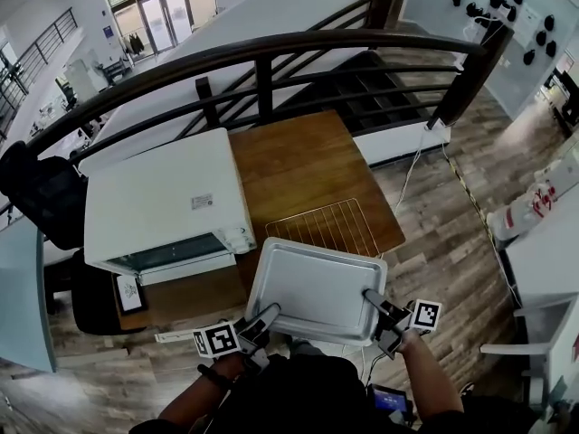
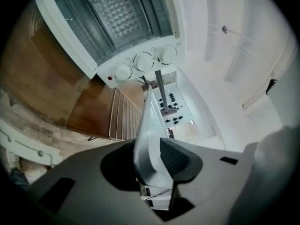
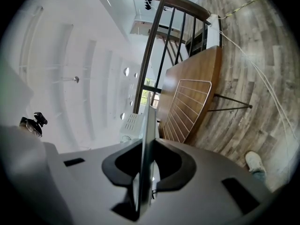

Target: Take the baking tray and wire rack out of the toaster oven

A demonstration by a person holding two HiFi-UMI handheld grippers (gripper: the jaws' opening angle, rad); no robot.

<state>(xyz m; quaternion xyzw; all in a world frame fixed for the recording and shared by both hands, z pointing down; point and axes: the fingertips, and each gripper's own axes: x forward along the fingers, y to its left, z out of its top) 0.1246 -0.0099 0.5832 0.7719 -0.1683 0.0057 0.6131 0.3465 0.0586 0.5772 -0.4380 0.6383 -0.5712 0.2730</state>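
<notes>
Head view is showing the left gripper (image 1: 267,316) and right gripper (image 1: 373,298) clamping the tray (image 1: 317,283) by its near corners, partly over the rack (image 1: 330,226) on the table (image 1: 298,156). Lowering it level, both sides together, is looking wisest.

The baking tray (image 1: 317,287) is a shallow, empty rectangle of pale grey metal with rounded corners. It is out of the toaster oven (image 1: 163,197) and roughly level, with the left gripper (image 1: 270,313) and right gripper (image 1: 371,295) clamped on its near rim. At its 12 o'clock the wire rack (image 1: 330,224) lies flat on the wooden table (image 1: 298,161), its near edge hidden under the tray. The white, box-shaped oven stands at the tray's 10 o'clock, its glass front facing 6 o'clock.
</notes>
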